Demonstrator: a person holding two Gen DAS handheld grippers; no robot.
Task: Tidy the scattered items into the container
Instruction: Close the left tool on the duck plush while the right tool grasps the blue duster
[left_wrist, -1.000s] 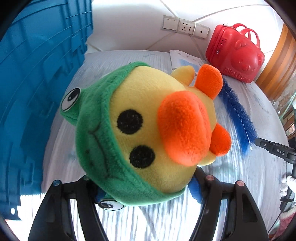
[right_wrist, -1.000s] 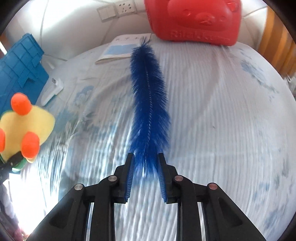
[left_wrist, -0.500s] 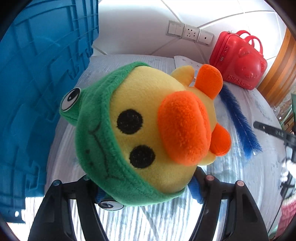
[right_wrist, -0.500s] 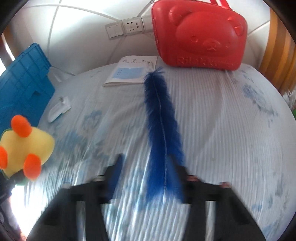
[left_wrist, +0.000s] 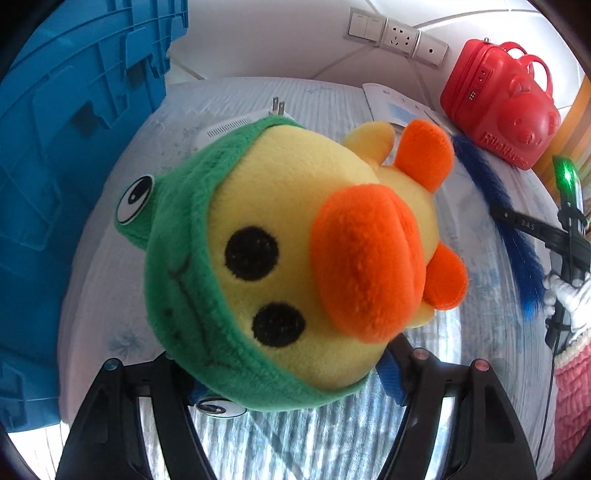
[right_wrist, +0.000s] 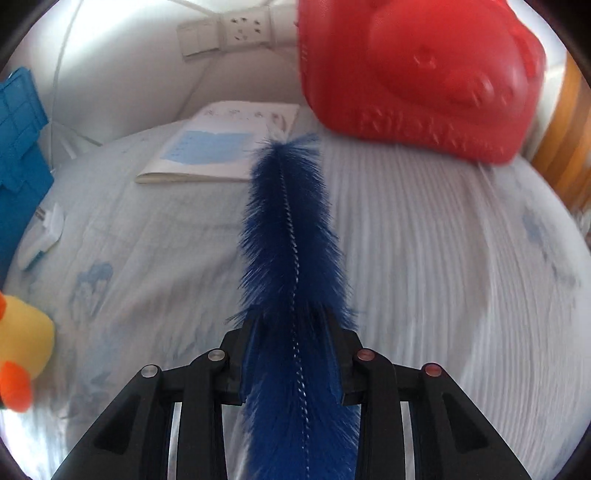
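- Left gripper (left_wrist: 295, 373): jaws easing apart, plush duck (left_wrist: 295, 251) between them, angled steeply down.
- Right gripper (right_wrist: 291, 354): narrowly closed on blue brush (right_wrist: 291, 229), pointing steeply down.

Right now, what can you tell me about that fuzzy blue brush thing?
The blue brush is long and narrow, with dense dark-blue bristles standing out from a twisted wire spine along its middle, and looks soft, like a bottle brush or duster. It runs straight away from the right gripper, whose two black fingers are closed on it near one end. Its far tip reaches toward a booklet and a red case. Whether it rests on the pale bedsheet or hangs above it, I cannot tell.
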